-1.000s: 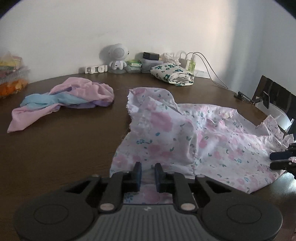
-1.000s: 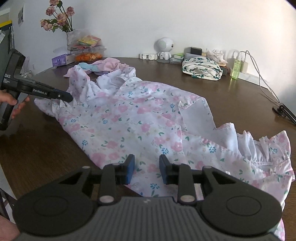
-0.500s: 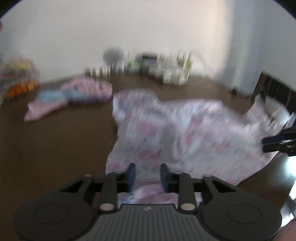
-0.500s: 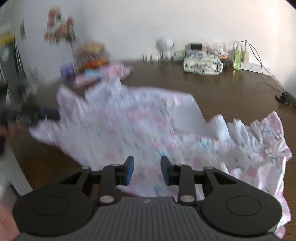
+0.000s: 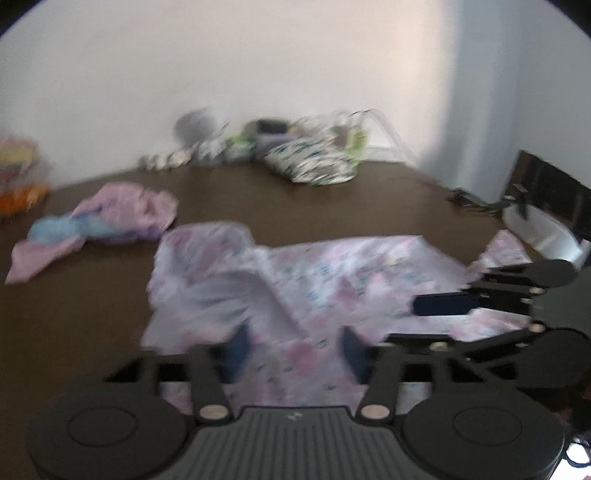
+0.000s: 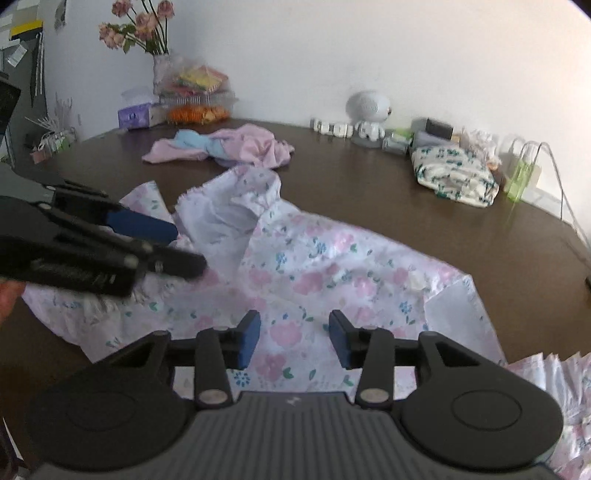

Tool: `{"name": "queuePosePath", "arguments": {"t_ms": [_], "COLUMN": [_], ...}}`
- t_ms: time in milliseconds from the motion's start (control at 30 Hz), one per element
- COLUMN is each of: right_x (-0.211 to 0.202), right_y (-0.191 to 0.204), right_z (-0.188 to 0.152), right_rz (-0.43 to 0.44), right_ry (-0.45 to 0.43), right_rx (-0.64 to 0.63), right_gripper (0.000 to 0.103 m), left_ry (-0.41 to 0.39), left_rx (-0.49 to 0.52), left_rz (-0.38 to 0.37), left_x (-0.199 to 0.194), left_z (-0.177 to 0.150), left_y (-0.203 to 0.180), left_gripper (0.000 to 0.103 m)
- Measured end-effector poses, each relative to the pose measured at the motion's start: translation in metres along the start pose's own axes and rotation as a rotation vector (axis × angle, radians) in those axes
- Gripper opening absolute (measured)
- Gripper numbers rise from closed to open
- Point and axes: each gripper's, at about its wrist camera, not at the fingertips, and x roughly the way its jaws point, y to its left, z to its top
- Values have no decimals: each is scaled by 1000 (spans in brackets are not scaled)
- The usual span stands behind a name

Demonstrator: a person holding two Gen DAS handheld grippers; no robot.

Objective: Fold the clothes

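Nearest the right wrist camera, the right hand-held gripper [image 6: 293,339] is hovering with its jaws spread wide and empty over the near hem of the floral garment [image 6: 332,273]. Just to its left, the left hand-held gripper [image 6: 184,247] is reaching over the crumpled, turned-up end, also gaping and gripping nothing. The garment is sprawling across the middle of the dark table [image 6: 369,177], partly doubled over, one ruffled edge trailing off the near side. It looks thin, light and limp, so it will likely sag and slide; pinching a hem or corner seems safest. Farther back, a pink and blue garment [image 6: 229,146] is lying bunched, and a folded green-print bundle [image 6: 454,175] is sitting near the wall. Only the right view is showing the flowers [image 6: 136,26]; the left view is blurred.
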Motion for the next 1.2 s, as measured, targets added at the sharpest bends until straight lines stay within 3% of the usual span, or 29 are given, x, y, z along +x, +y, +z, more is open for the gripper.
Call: {"name": "queuePosePath", "arguments": {"t_ms": [100,633,700,767,800,833,867,967,1067,1200], "right_x": [4,-26,-36,-58,-68,-79,-86,-101,-99,-89], "right_y": [-2,-51,-52,-50,-48,-46,-42,-28,-17,-9], "right_z": [-4,-38,-37,-35,-35,-34,-34,-38,-42,-45], "right_rz": [7,-42,-38,-5,10,25,28,1,-6,-9], "right_ry": [20,40,8,-65,-96,-128,-141,-171,-156,-116], "right_rx": [10,90,108,123,124,126,117,96,82,76], "right_gripper": [33,32,32,44,68,86,91,103,103,103], "left_ry": [29,12,-16,-82,-115,-133,-148,-106,-18,-6], "left_rx": [-34,-50,-60,-57,-57,-63,-70,-86,-109,-96], "left_rz": [8,-4,0,-6,-22,-33,-43,-45,-24,72], "left_x": [10,12,3,-17,-28,-39,-49,-59,-57,-56], "left_z": [-8,-14,-12,-10,-10,-11,-12,-18,-26,-34], "left_y": [13,19,21,20,18,15,12,-3,-17,-32], "left_gripper": [22,22,22,32,48,57,70,72,72,77]}}
